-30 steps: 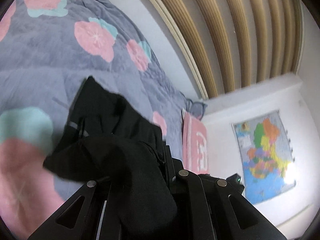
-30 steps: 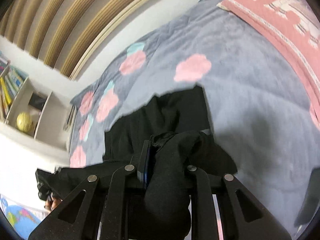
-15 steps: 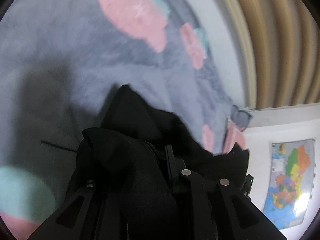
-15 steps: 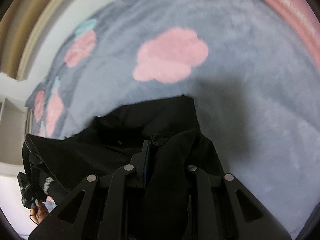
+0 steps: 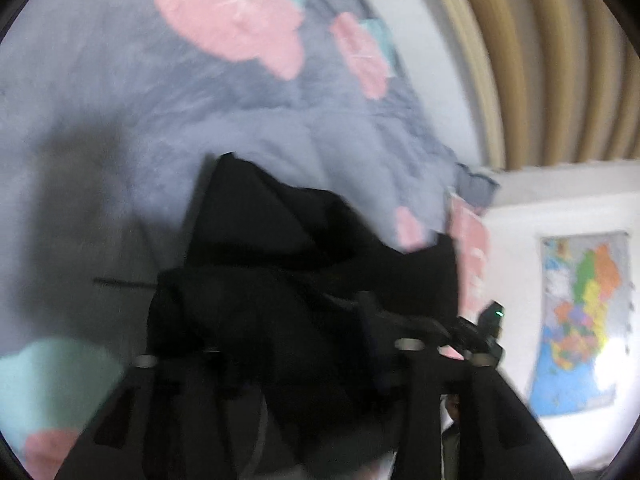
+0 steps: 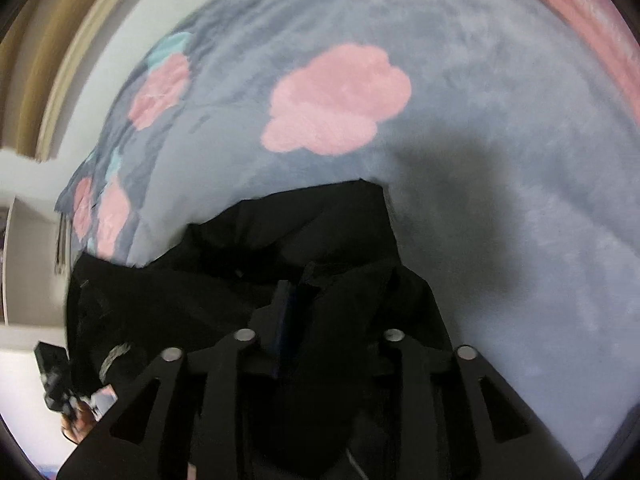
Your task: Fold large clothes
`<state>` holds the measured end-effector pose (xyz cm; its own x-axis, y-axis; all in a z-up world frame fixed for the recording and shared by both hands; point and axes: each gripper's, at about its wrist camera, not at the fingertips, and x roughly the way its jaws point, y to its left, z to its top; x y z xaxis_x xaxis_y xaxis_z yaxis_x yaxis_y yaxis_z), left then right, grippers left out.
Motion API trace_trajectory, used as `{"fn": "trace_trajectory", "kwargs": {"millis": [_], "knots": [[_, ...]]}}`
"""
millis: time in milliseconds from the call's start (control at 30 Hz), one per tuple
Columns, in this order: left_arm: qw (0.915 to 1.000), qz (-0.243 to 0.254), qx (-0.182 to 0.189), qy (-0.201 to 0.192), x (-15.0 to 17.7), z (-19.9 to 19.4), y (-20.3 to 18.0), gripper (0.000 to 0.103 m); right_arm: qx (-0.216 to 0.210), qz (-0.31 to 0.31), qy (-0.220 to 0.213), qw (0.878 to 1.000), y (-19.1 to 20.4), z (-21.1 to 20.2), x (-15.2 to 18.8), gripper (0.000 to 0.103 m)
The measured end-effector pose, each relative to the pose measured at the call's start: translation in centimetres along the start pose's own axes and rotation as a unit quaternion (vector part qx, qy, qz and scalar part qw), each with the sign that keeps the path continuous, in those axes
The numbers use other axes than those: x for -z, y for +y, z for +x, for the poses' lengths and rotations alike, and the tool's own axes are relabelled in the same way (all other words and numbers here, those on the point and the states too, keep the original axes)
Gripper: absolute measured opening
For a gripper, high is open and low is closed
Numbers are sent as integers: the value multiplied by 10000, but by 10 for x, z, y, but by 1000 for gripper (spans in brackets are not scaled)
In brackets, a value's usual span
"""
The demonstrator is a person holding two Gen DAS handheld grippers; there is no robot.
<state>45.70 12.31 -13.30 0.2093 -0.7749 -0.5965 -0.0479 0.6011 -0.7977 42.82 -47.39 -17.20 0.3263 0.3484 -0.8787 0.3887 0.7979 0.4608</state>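
A black garment [image 5: 280, 248] hangs bunched from both grippers over a grey blanket [image 5: 120, 112] with pink flowers. My left gripper [image 5: 276, 332] is shut on a fold of the black garment, which drapes over its fingers and hides the tips. My right gripper [image 6: 320, 304] is shut on another edge of the same garment [image 6: 288, 232]; the cloth spreads between the two grippers and its far edge rests on the blanket [image 6: 500, 160]. The other gripper shows at the right in the left wrist view [image 5: 486, 332] and at the lower left in the right wrist view [image 6: 56, 380].
A pink pillow [image 5: 472, 256] lies at the bed's far end, also at the top right of the right wrist view [image 6: 592, 24]. A ribbed wooden headboard [image 5: 540, 60] and a white wall with a colourful map [image 5: 580, 320] stand behind. A shelf [image 6: 24, 264] is at the left.
Both grippers have lowered toward the blanket with the garment. The views now look closer onto the bed, and the garment's far edge has come to lie on the blanket.
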Motion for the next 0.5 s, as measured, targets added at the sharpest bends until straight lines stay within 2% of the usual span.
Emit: {"fn": "trace_trajectory", "kwargs": {"millis": [33,67,100,167,300,500], "knots": [[9997,112,187,-127,5,-16,-5,71,-33,-105,-81,9999,2,-14,4,52],[9991,190,281,-268,9,-29,-9,78,-51,-160,-146,9998,4,-23,7,66],[9978,291,354,-472,13,-45,-13,79,-53,-233,-279,9993,5,-36,12,79],[9960,425,355,-707,20,-64,-19,80,68,-393,-567,9976,8,-56,20,87],[9954,537,-398,-682,15,-55,-17,80,234,-764,-737,9941,14,-66,27,88],[9927,400,-1025,-505,-10,2,4,80,579,-1268,-570,9886,20,-29,5,88]]}}
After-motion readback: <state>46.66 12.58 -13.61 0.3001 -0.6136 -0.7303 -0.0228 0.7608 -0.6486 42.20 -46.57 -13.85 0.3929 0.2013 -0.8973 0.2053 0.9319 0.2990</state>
